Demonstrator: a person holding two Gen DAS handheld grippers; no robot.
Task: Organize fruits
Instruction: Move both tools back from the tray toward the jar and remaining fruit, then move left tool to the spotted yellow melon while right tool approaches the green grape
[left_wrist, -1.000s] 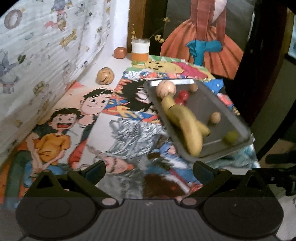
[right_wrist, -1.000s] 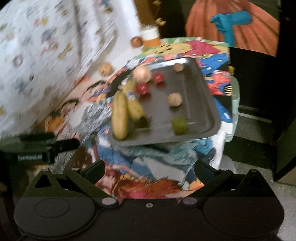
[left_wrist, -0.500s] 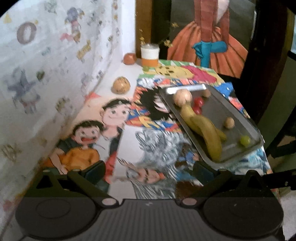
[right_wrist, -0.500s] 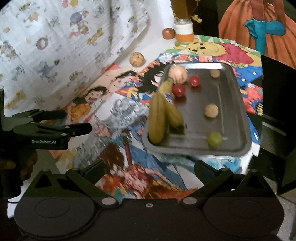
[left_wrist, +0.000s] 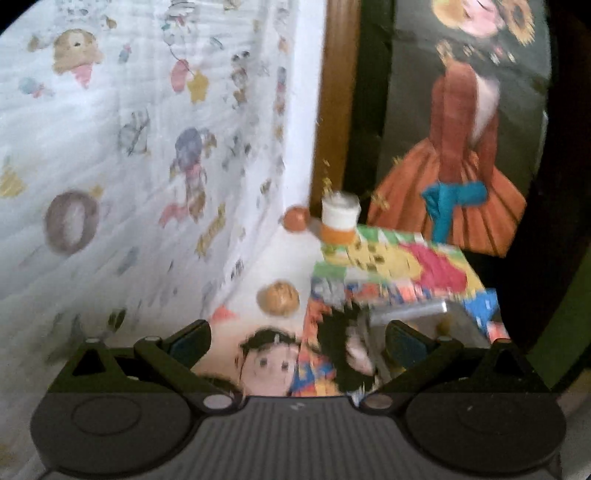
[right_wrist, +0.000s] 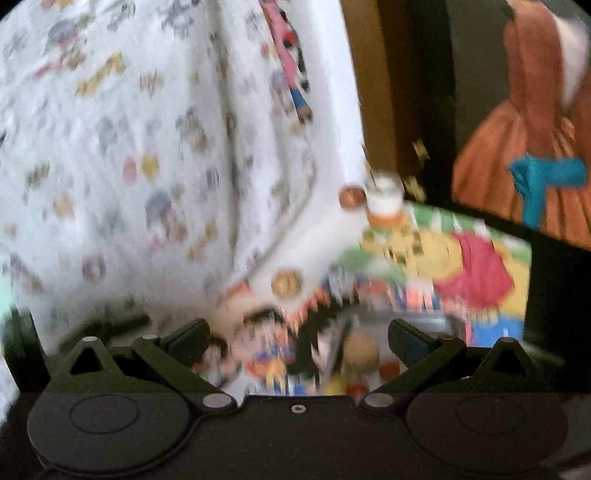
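Both views are blurred by motion. A tan round fruit lies on the white tabletop near the patterned wall; it also shows in the right wrist view. An orange-brown fruit sits in the far corner, seen in the right wrist view too. The metal tray shows only its far edge. In the right wrist view a pale round fruit and small red fruits lie low between the fingers. My left gripper is open and empty. My right gripper is open and empty.
A white and orange cup stands in the far corner beside the orange-brown fruit. Cartoon sheets cover the table. A patterned white cloth wall runs along the left. A dark panel with a painted dress closes the back.
Both cameras have tilted up and moved forward. The tray and its fruits have dropped to the bottom of the views; the far corner and walls now fill the frames. Both grippers stay open.
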